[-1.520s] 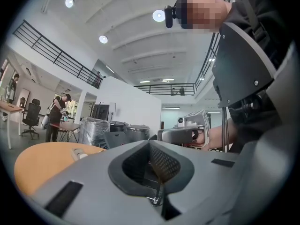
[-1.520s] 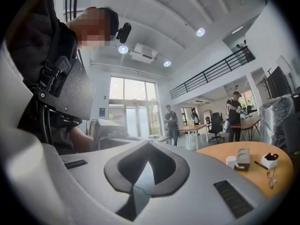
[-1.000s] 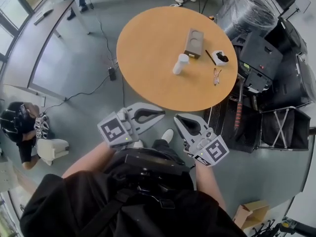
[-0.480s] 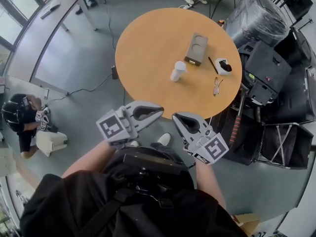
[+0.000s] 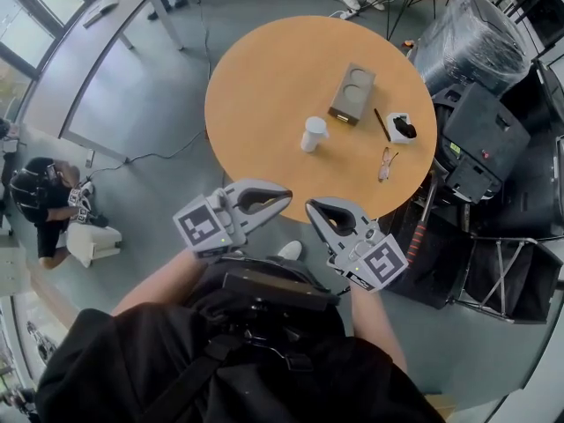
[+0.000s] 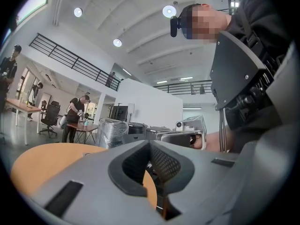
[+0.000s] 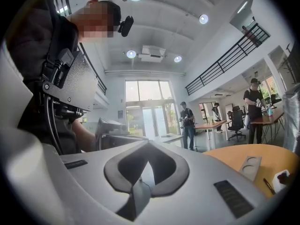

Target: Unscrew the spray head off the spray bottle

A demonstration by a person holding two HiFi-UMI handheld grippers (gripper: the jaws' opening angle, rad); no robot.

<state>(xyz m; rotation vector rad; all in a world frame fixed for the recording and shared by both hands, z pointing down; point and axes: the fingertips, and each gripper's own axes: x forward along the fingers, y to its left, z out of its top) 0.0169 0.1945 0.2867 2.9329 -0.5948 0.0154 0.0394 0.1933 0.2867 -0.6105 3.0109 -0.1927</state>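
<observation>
1. The small white cylindrical spray bottle (image 5: 313, 134) stands upright near the middle of the round orange wooden counter (image 5: 256, 69), beside a grey-brown tray with two round hollows (image 5: 352, 93); its spray head seems still on, though it is too small to be sure
2. The left gripper (image 5: 287, 199) and right gripper (image 5: 310, 208) are carried level before the person's waist, short of the counter's edge and well apart from the bottle, likely because the approach is unfinished; both pairs of fingers are closed on nothing
3. Compared with the earlier frames, counter and bottle lie nearer the grippers: the person has stepped closer
</observation>
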